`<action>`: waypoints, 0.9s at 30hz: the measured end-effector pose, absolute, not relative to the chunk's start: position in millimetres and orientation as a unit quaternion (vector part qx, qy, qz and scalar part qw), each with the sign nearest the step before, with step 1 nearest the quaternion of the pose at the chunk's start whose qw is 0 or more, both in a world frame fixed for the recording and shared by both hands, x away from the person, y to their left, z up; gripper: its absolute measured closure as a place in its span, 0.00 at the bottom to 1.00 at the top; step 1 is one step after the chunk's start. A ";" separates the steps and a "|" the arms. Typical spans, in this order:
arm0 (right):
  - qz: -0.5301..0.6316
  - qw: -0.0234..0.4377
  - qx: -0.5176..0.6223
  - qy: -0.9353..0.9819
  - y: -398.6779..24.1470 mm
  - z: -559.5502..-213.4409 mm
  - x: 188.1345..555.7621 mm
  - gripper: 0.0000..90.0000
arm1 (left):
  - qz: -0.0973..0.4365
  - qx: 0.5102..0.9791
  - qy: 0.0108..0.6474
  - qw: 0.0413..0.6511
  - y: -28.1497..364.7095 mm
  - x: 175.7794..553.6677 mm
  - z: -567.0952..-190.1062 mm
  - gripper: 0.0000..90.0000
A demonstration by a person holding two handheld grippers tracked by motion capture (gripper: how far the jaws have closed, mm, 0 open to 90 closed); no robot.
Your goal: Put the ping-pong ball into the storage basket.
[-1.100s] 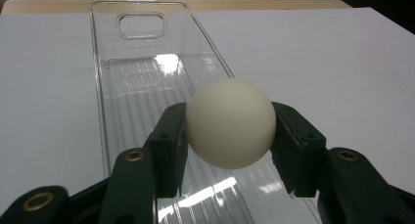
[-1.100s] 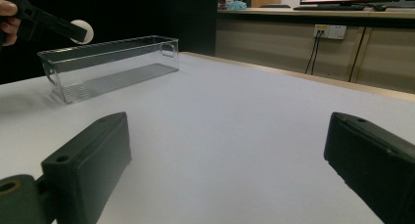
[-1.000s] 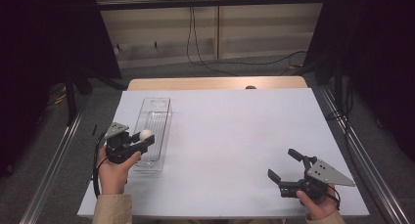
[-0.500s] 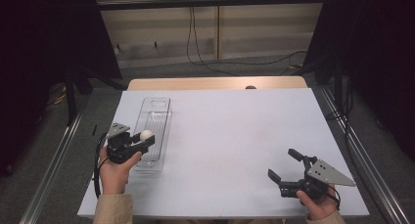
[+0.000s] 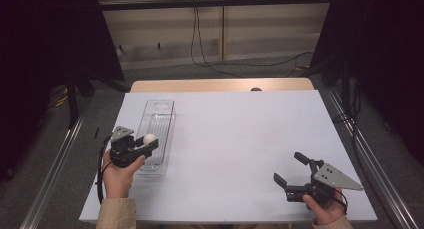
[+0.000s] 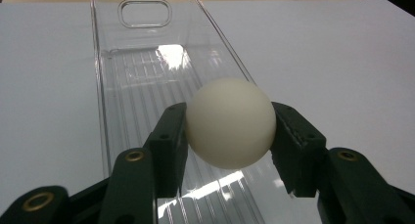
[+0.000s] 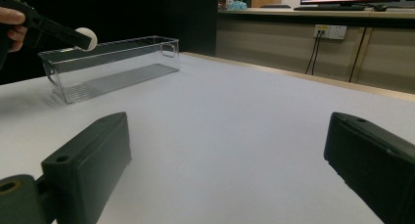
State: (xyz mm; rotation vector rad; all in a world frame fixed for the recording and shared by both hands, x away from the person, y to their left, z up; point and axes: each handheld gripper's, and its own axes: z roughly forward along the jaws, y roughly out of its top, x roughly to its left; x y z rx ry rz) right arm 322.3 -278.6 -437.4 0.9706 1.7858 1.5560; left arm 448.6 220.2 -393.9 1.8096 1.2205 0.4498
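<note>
Ball (image 6: 230,122) sits pinched tight btwn the jaws of the left gripper (image 5: 143,145), right over the near end of the clear bin (image 5: 170,109). Bin is straight below, its long side running away from the hand, so I think a drop lands inside. Right gripper (image 5: 292,169) is wide, w/ nothing in it, far off to the side.

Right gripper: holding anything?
No: in its own view the right gripper has its jaws wide apart over bare table, with nothing between them.
</note>
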 end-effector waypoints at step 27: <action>0.583 0.287 0.363 0.668 -278.3 -437.4 322.5 0.03 | 0.185 0.733 0.491 0.432 219.8 449.4 -396.6 0.57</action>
